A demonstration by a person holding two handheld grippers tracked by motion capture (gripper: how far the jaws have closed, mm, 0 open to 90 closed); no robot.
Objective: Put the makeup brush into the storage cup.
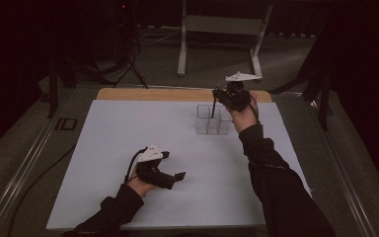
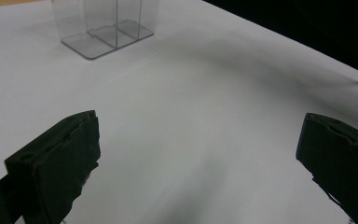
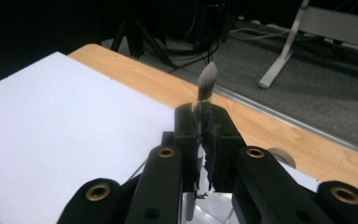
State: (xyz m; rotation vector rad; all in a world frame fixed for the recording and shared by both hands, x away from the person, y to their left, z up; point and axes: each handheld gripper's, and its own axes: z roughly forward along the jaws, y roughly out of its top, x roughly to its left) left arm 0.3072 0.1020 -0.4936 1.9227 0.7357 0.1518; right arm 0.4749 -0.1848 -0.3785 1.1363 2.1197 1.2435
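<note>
While the high view blurs it, the right hand-held gripper clamps a brush; the left gapes

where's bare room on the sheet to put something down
Bare: the sheet left of the clear box, and the middle between both hands. Crowded: the far right, where the right gripper holds a brush over the box.

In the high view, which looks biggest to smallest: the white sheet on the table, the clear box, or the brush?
1. White sheet, by far the largest.
2. Clear box, standing on the sheet.
3. Brush, a thin dark stick held by the right gripper over the box.
</note>
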